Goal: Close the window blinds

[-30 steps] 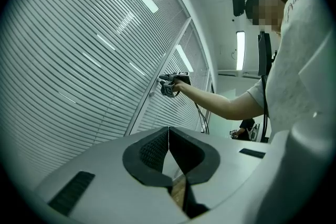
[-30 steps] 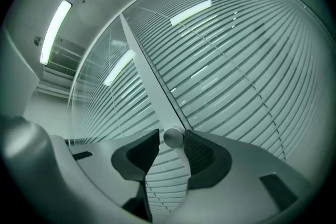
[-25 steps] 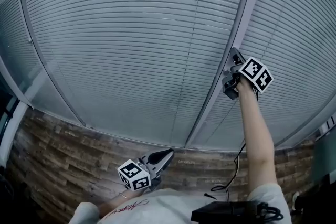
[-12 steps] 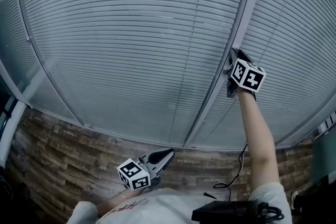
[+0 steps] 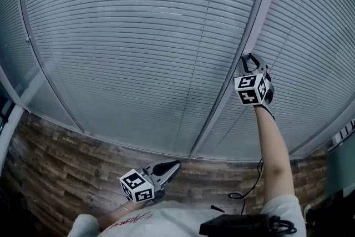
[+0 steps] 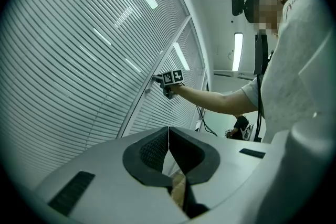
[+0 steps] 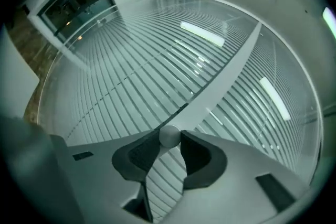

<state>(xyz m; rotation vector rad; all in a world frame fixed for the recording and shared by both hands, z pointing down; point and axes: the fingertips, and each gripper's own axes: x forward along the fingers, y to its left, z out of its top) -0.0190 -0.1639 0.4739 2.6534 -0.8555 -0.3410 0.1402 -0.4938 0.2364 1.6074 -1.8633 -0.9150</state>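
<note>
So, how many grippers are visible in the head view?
2: the left gripper low in the picture, the right gripper raised, gripping a knob on the window frame.

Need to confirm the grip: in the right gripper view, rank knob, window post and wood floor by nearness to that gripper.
1. Knob, between the jaws.
2. Window post, just behind it.
3. Wood floor, far left edge.

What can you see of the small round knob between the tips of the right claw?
The knob is a small, smooth, pale grey ball, matt like plastic or painted metal. It sits on the pale frame bar that runs between two panels of blinds. The right claw grips it, with one dark pad on each side. Its stem is hidden.
</note>
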